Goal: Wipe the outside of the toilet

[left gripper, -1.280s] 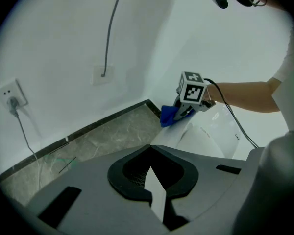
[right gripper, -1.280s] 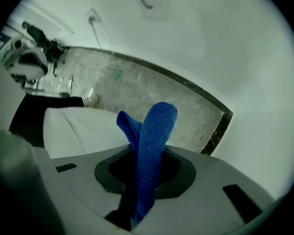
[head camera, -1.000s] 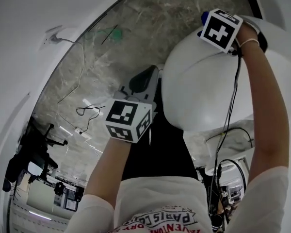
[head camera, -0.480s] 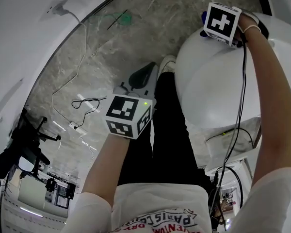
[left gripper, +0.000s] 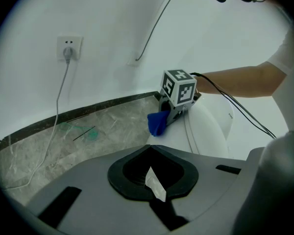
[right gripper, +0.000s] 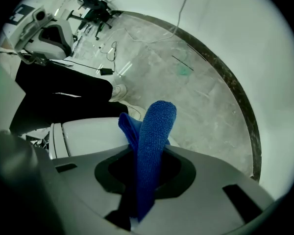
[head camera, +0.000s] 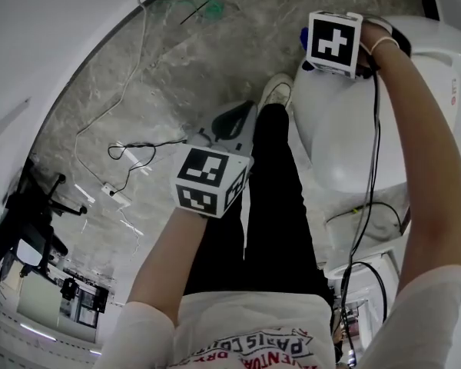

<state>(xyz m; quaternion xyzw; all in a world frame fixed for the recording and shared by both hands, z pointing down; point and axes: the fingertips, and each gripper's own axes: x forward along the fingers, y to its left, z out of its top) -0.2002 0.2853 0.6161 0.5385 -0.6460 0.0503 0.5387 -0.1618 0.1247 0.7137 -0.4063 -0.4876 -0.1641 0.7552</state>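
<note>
Blue cloth (right gripper: 152,146) between right gripper (right gripper: 142,190)'s fingers (toilet (right gripper: 83,133) alongside)

Toilet (head camera: 346,129): white and glossy, with a rounded, smooth shell; the lid lay down and a thin seam ran round beneath it.
Toilet surface: plain white where it showed; no marks could be made out.
Cloth (right gripper: 154,146): deep blue looped microfibre, folded into a thick strip.
Cloth hold: clamped between the jaws of the right gripper (left gripper: 165,117), with its free end sticking out past them.
Cloth position: at the toilet's curved outer edge; contact with the shell could not be told.
</note>
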